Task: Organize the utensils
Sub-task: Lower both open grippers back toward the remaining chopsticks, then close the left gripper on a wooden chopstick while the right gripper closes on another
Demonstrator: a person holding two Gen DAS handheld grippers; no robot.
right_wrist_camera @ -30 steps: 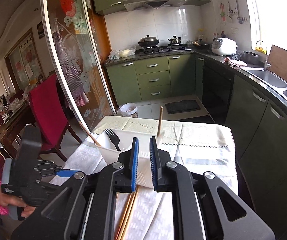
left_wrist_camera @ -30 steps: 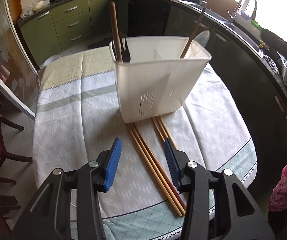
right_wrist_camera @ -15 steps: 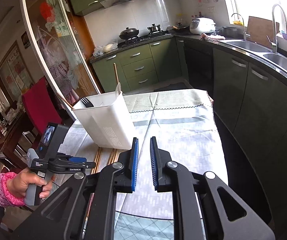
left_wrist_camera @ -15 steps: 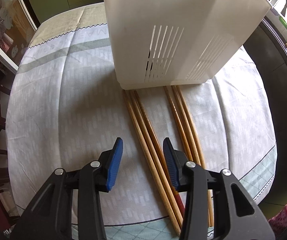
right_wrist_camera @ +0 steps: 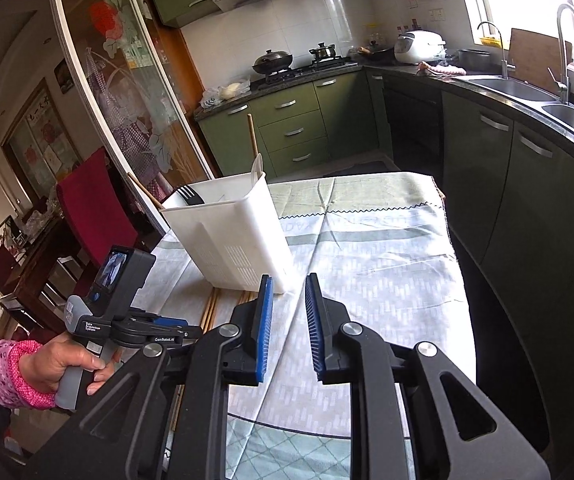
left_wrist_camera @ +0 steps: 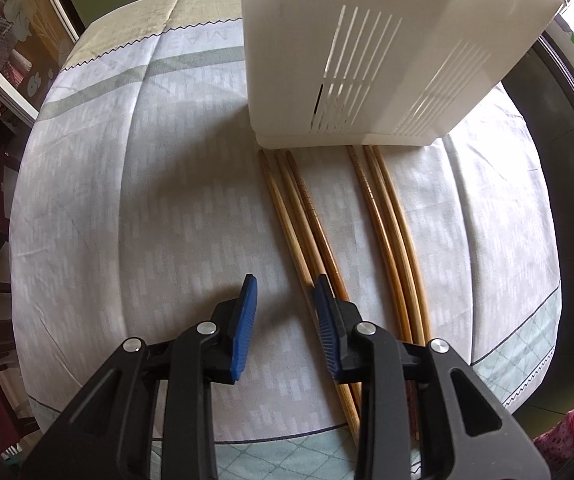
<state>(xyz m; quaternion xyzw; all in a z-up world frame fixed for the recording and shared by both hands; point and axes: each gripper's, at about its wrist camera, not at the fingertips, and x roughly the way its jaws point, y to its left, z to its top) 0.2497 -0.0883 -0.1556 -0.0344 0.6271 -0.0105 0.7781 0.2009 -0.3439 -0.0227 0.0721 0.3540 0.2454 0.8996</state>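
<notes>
Below, left wrist view: left gripper [left_wrist_camera: 283,292] open, empty, low over tablecloth [left_wrist_camera: 127,208]; right pad [left_wrist_camera: 325,320] over left bundle of chopsticks [left_wrist_camera: 307,216]; tips just beside white utensil holder [left_wrist_camera: 387,48].
Right wrist view: right gripper [right_wrist_camera: 289,300] slightly apart, empty; holder [right_wrist_camera: 231,232] upright, fork [right_wrist_camera: 189,196] inside.

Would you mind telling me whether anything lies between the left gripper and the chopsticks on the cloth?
Nothing visible does. The open left gripper hangs over bare cloth, with the nearest chopsticks just beside its right finger and the white caddy beyond their far ends.
</notes>
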